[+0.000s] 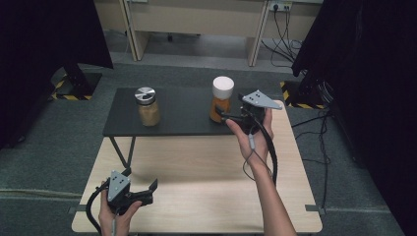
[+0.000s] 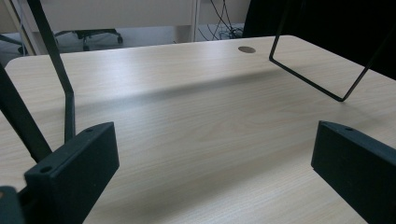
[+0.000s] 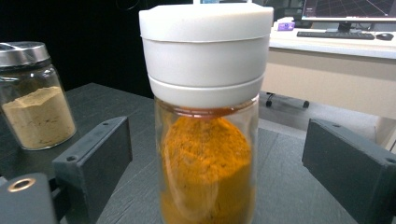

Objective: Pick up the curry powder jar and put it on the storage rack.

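Note:
A glass jar of orange powder with a white lid [image 1: 221, 101] [image 3: 208, 163] stands upright on the right part of a low black shelf [image 1: 182, 115]. My right gripper [image 1: 222, 115] [image 3: 215, 140] is open around the jar's lower body, one jaw on each side, with a gap between each pad and the glass. A second jar of tan powder with a metal lid [image 1: 148, 106] [image 3: 35, 112] stands on the shelf's left part. My left gripper [image 1: 142, 178] [image 2: 215, 154] is open and holds nothing, low over the wooden table [image 1: 196, 177] near its front left corner.
The black shelf rests on thin wire legs [image 2: 327, 88] on the back of the wooden table. Dark curtains hang at both sides, and desks with cables [image 1: 282, 29] stand behind. Grey carpet [image 1: 59, 137] surrounds the table.

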Action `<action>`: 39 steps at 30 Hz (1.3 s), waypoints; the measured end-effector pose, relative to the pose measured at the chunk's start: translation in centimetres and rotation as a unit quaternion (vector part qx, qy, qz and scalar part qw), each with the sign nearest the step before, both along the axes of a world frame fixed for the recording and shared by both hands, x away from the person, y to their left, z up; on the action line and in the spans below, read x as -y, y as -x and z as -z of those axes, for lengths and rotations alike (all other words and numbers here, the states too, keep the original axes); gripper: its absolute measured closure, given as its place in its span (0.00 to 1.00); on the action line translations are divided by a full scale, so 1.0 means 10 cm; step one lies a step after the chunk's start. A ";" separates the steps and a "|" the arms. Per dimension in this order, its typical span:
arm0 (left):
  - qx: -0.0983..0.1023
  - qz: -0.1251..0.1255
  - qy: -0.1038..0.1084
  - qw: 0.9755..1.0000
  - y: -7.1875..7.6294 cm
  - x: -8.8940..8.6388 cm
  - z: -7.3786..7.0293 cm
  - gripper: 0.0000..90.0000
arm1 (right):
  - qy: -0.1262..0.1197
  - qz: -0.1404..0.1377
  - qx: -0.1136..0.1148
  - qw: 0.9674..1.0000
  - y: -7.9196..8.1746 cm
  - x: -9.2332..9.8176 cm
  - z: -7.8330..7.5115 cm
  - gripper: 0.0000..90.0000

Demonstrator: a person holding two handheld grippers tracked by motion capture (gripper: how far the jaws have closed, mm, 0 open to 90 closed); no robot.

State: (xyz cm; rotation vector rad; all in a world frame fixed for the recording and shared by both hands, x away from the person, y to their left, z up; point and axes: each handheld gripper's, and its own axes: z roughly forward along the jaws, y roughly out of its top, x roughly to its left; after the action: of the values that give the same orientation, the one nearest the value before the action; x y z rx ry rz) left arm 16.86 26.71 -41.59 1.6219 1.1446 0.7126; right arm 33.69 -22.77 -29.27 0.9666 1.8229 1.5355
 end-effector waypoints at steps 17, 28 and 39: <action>-0.001 -0.003 0.001 1.000 0.00 0.00 0.01 0.00 | 0.001 0.001 0.014 1.000 0.49 0.23 0.10 0.09; -0.003 -0.003 -0.001 1.000 0.00 0.03 0.02 0.00 | 0.003 -0.001 0.012 1.000 0.80 0.39 0.22 0.09; -0.002 -0.007 -0.005 1.000 0.01 0.05 0.04 0.00 | 0.003 0.012 0.000 1.000 1.03 0.54 0.43 0.09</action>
State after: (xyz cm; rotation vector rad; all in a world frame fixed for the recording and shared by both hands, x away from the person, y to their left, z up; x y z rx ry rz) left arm 16.79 26.23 -41.95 1.6256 1.1586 0.7254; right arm 23.43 -28.16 -33.61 0.9809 1.8089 1.5151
